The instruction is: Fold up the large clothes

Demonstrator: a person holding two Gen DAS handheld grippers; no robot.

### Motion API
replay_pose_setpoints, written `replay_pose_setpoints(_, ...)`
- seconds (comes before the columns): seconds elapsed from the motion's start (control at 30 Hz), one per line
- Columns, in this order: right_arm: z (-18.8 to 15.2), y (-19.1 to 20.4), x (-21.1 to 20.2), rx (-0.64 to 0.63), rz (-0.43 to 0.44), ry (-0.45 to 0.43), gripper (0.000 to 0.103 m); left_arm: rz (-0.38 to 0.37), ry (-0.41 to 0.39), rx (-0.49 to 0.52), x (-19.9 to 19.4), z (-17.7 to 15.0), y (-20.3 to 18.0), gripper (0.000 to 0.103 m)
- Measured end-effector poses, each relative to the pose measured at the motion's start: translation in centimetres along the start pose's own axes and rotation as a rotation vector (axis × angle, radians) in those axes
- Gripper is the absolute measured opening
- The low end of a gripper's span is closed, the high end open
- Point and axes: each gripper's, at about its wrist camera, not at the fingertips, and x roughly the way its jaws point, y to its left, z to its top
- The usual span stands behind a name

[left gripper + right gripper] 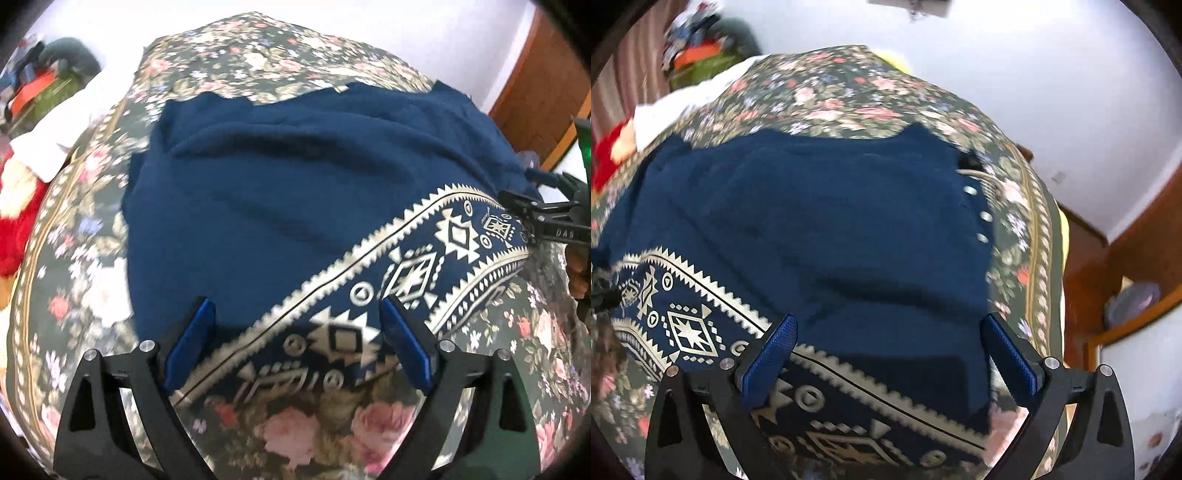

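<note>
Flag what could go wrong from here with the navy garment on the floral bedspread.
1. Both the left gripper and right gripper are open over the patterned border; closing there may pinch the floral bedspread too.
2. The navy garment has ridges, so the next fold could trap wrinkles.

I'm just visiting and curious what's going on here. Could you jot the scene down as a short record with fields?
Surface: bed with a dark floral bedspread
Garment: large navy blue cloth with a cream geometric patterned border, lying spread on the bedspread
Border: runs diagonally along the cloth's near edge
Left gripper: open, blue pads over the patterned border, nothing gripped
Right gripper: open, above the cloth's near edge, nothing gripped
Fasteners: round silvery studs along the cloth's right edge
Background: white wall, wooden furniture
</note>
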Motion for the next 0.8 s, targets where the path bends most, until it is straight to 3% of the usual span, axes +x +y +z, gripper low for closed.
replay_pose_setpoints(0.07, -0.2, -0.6, -1.0, 0.007, -0.021, -0.009, 0.1, 0.05, -0.013, -0.011, -0.8, -0.7, 0.5, 0.092)
replay_pose_setpoints(0.13, -0.6, -0.9, -2.2, 0.002, -0.021, -0.023, 0.1, 0.167, -0.013, -0.003, -1.4, -1.7, 1.5, 0.092)
replay_pose_setpoints(0.3, -0.7, -0.8, -4.9, -0.005, 0.0, -0.076, 0.1, 0.237, -0.035, -0.066, -3.4, -3.8, 4.1, 0.092)
replay_pose_setpoints(0.53, 0.8, 1.5, -8.1, 0.028, 0.12, -0.144, 0.1, 0.111, -0.121, -0.257, -6.7, -5.3, 5.2, 0.092)
replay_pose_setpoints(0.73, 0.9, 5.0, -5.5, 0.003, 0.176, -0.068, 0.1, -0.143, -0.056, -0.455, -4.3, -5.2, 4.2, 0.092)
replay_pose_setpoints(0.8, 0.5, 5.9, -3.9, -0.021, 0.173, -0.023, 0.1, -0.196, -0.027, -0.49, -3.0, -5.0, 4.0, 0.092)
